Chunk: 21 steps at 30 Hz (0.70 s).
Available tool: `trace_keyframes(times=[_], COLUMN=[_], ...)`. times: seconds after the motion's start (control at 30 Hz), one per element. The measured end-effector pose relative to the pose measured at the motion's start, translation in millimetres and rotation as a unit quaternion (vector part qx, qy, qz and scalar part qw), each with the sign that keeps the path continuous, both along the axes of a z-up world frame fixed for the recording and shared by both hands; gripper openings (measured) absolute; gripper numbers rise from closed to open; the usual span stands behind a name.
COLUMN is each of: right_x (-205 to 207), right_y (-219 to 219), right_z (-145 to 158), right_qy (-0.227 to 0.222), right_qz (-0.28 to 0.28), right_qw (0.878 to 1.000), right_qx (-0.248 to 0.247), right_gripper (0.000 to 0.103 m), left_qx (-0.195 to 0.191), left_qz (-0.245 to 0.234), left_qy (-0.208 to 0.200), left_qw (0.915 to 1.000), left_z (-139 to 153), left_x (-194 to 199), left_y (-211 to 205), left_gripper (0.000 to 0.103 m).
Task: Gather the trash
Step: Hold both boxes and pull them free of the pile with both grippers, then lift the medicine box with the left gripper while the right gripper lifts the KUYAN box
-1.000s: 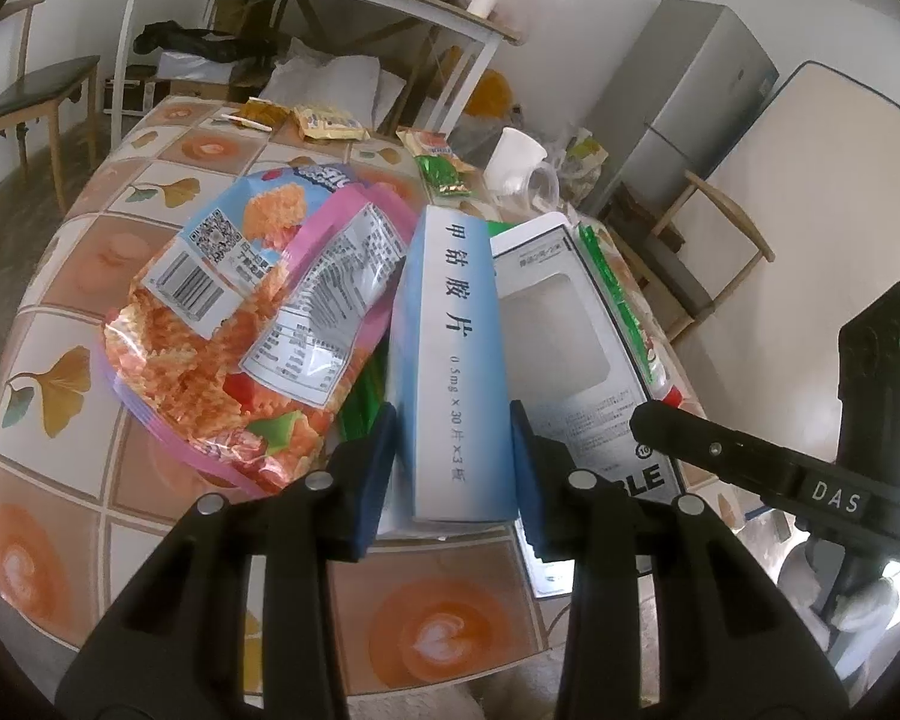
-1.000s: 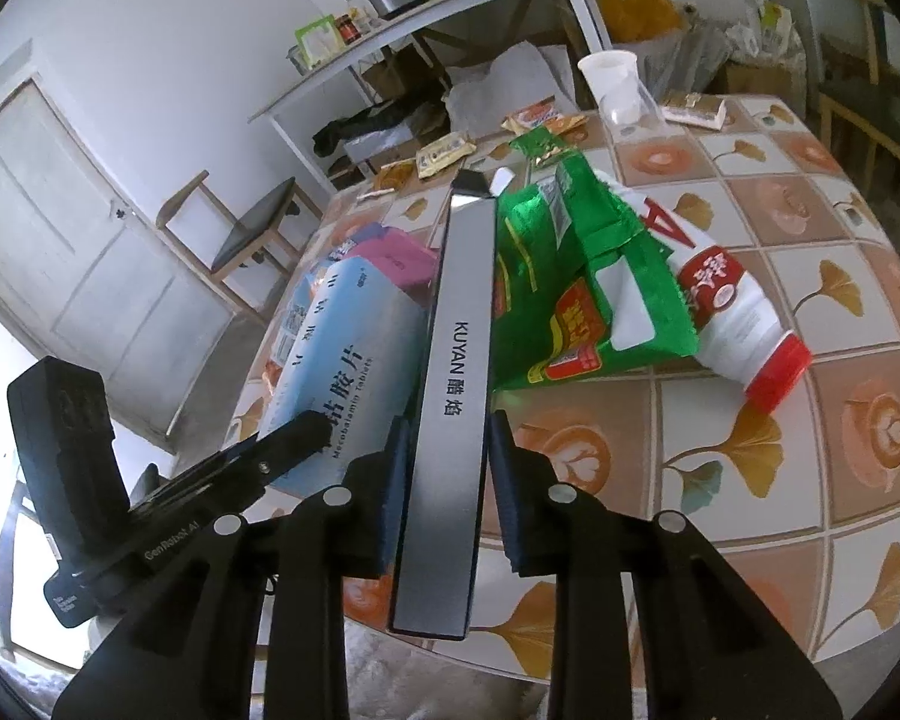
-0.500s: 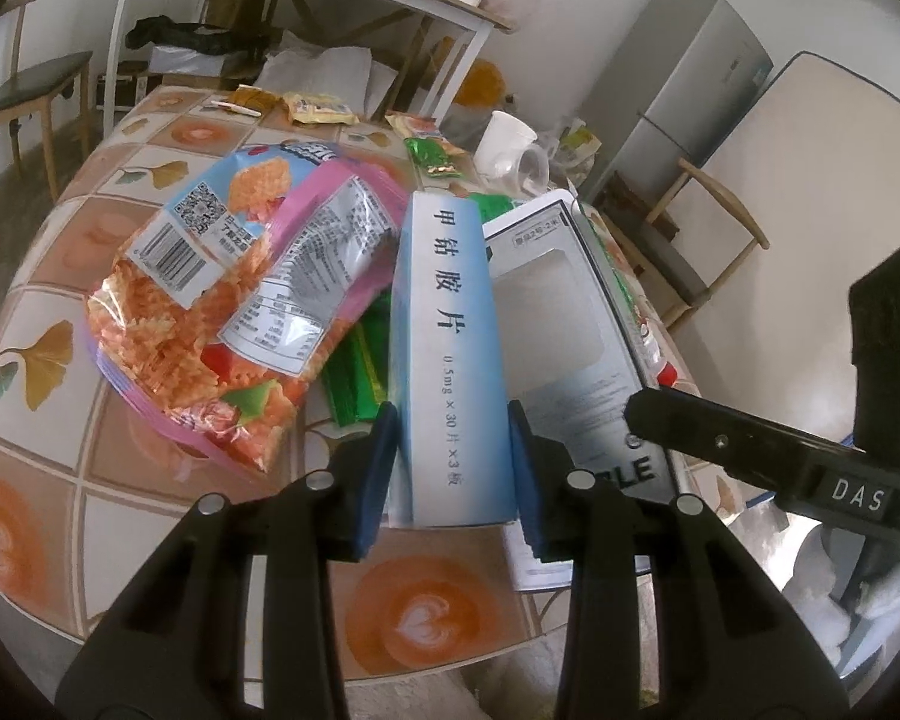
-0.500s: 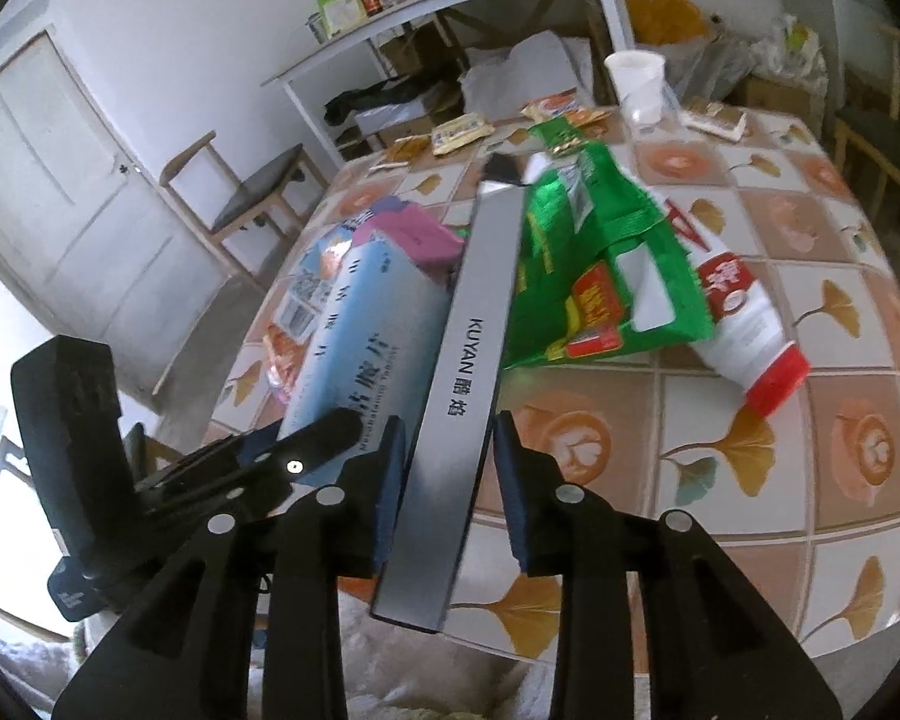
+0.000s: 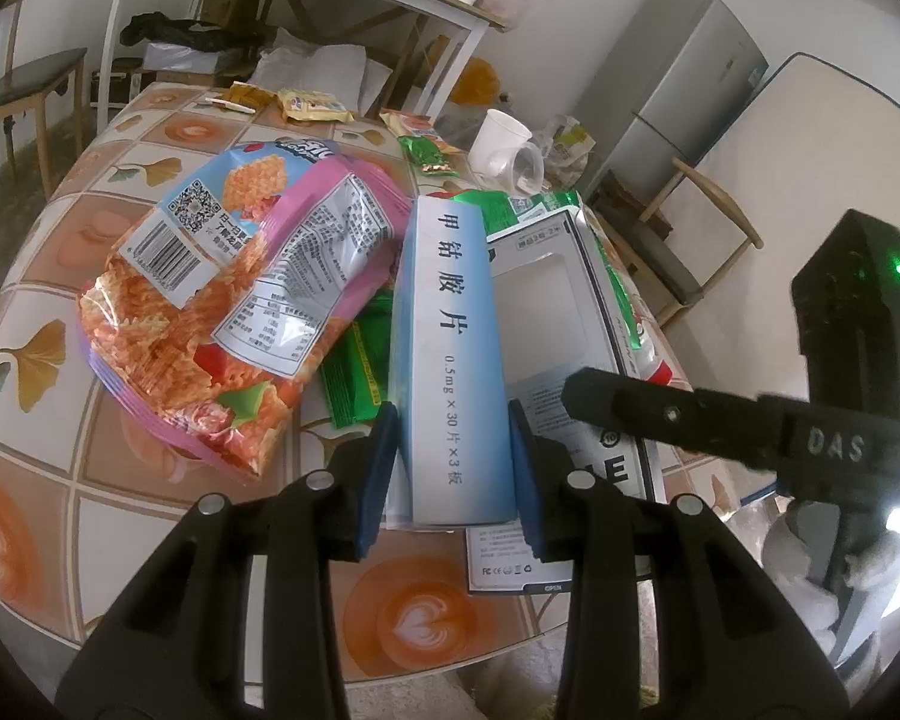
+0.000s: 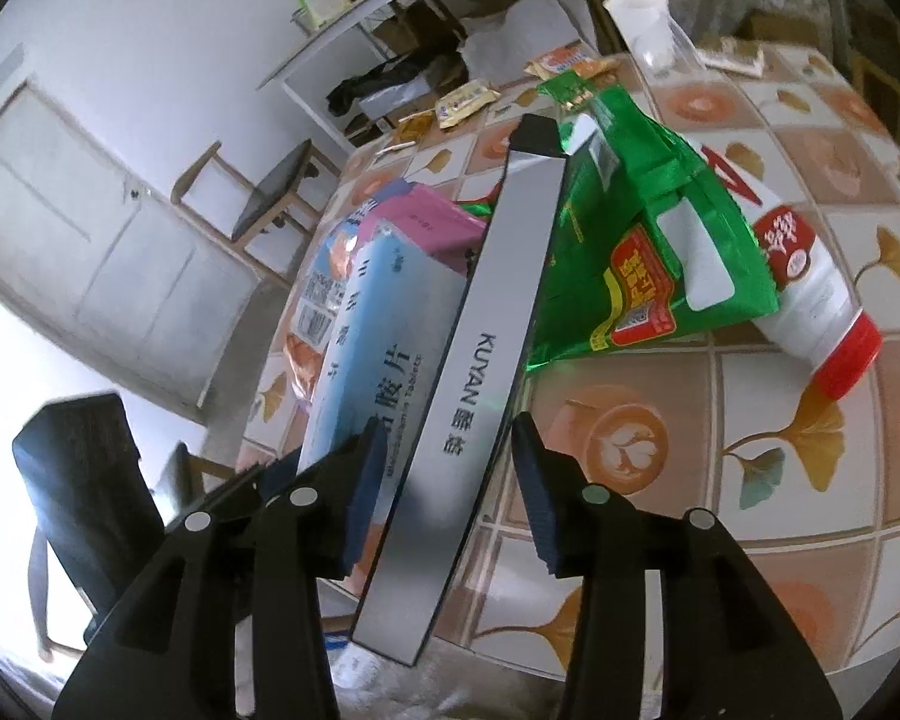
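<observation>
Blue carton (image 5: pixel 450 360): thin card, likely light and near empty, stiff along the edges but easy to crush across the broad faces. Pinched at its near end across the narrow width by the left gripper (image 5: pixel 450 468), jaws closed in against both long sides, far end reaching out over the heap on the table (image 5: pixel 150 510). Best held just so, on the edges, with modest force.

Right of the blue carton, a long grey box (image 6: pixel 486 360) marked KUYAN, lying tilted against it, near end overhanging the table edge. Slick coated card, rigid, probably light; liable to slide if taken near one end. Right gripper (image 6: pixel 450 480) astride it, jaws parted wider than the box, a gap showing on the left side, so apparently no firm hold.

Left of the blue carton, a crinkly snack bag (image 5: pixel 222 300): soft, slippery film, better gathered at a seam. Beyond the grey box from the blue carton, a green pouch (image 6: pixel 642 228) lying over a white bottle (image 6: pixel 810 300) with a red cap. Far behind the blue carton, a paper cup (image 5: pixel 498 138).
</observation>
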State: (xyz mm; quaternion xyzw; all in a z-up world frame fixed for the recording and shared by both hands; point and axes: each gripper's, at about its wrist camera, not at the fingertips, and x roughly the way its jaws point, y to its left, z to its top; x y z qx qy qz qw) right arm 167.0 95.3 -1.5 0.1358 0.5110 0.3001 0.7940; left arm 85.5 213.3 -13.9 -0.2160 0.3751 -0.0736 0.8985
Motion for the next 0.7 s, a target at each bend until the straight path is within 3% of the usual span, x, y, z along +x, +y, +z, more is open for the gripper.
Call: trace_keyframes(times=[0.33,0.7], right_x=[-3,-14], right_y=[-9,-19], right_z=[0,16], right_qy=[-0.004,-0.039], right_qz=[-0.029,-0.048], right_qw=[1.000,0.998], right_qx=[0.007,-0.019], right_gripper=[0.028,0.025], left_qx=[0.006,0.001], left_qz=[0.011,0.015], left_qy=[-0.005,-0.028], left_qw=[0.9999,0.9995], left_z=[3,20], left_x=[-3,-13], left_y=[3,3], left_gripper=[0.033,0.033])
